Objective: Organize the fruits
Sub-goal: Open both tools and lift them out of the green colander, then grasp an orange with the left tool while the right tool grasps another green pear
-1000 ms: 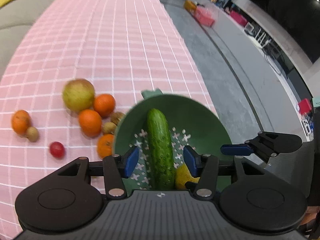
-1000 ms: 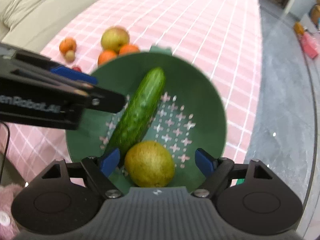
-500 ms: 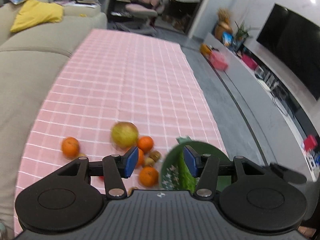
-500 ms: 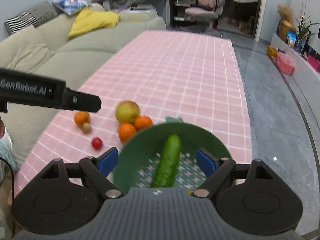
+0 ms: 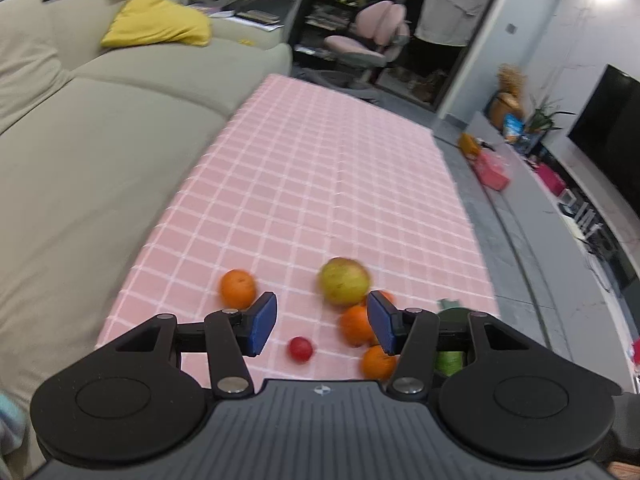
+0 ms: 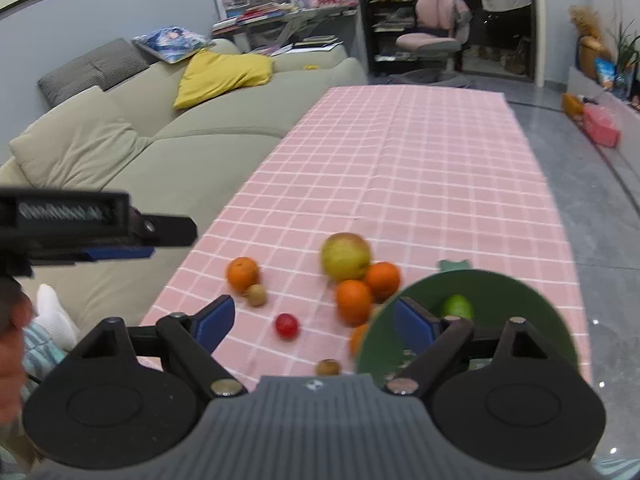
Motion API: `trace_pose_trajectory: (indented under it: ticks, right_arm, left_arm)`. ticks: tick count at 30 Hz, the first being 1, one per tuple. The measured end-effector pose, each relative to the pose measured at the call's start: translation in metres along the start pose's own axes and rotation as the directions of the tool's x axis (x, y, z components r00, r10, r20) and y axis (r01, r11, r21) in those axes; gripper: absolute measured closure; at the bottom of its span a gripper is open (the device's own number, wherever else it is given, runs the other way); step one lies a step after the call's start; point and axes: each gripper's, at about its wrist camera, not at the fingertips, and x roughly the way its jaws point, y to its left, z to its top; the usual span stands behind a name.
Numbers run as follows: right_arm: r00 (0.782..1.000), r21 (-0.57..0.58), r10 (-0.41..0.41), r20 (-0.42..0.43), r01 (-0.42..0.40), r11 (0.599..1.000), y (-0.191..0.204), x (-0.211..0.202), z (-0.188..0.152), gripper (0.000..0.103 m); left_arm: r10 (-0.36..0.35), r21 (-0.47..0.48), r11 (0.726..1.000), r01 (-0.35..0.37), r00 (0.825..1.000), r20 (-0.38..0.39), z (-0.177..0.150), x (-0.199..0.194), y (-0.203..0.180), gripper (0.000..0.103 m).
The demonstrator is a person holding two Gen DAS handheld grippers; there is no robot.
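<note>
At the far left of the right wrist view, the left gripper [image 6: 120, 254] is seen from the side, raised above the sofa edge. In its own view the left gripper [image 5: 322, 322] is held with its blue pads partly apart and nothing between them, the fruit showing only on the cloth beyond.

On the pink checked tablecloth [image 6: 400, 160] the loose fruit is spread along the near end. A lone orange [image 6: 243, 273] is set farthest left, with a small brown kiwi [image 6: 255, 295] touching it. Nearer the middle a small red tomato [image 6: 287, 325] lies alone, and another kiwi [image 6: 328, 367] sits close to the table's near edge. Further right an apple [image 6: 345, 257] is ringed by two oranges [image 6: 354, 302], all touching; a third orange is partly hidden behind the bowl's rim.

At the right, the green colander bowl [image 6: 520, 296] is placed close to the table's right edge, presumably as the collecting point. A green end of a cucumber [image 6: 458, 307] is seen inside it, so sorting appears to be under way, with most pieces not yet gathered.

The right gripper [image 6: 316, 324] is held empty with its jaws well apart, seemingly made ready for a round fruit.
</note>
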Motion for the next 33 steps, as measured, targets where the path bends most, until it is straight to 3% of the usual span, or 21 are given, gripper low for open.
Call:
trace_pose_trajectory:
  ticks: [8,19,23,27,33]
  right_arm:
    - [0.998,-0.008,0.034,-0.049,-0.035,0.999,0.011,0.024,-0.004,0.019]
    - [0.996,-0.111,-0.001,-0.089,-0.008,0.994,0.012,0.061,-0.01,0.042]
    - [0.996,-0.137,-0.009,-0.085,-0.003,0.991,0.007,0.076,-0.002,0.042]
    - [0.996,-0.154,-0.022,-0.091,0.008,0.988,0.002,0.094,0.007,0.042]
    - [0.993,-0.188,-0.02,-0.117,-0.002,0.982,-0.005,0.123,0.022,0.042]
  left_arm:
    - [-0.01,-0.046,0.999,0.009,1.0,-0.014,-0.005,0.012,0.033,0.042]
    - [0.001,-0.06,0.998,-0.002,1.0,-0.024,-0.011,0.045,0.048,0.043]
    - [0.027,-0.015,1.0,-0.028,0.999,-0.025,-0.01,0.057,0.047,0.043]
    - [0.007,-0.043,0.999,-0.009,0.999,-0.034,-0.009,0.074,0.053,0.043]
    - [0.079,-0.046,0.996,-0.082,0.995,-0.055,-0.004,0.1,0.056,0.043]
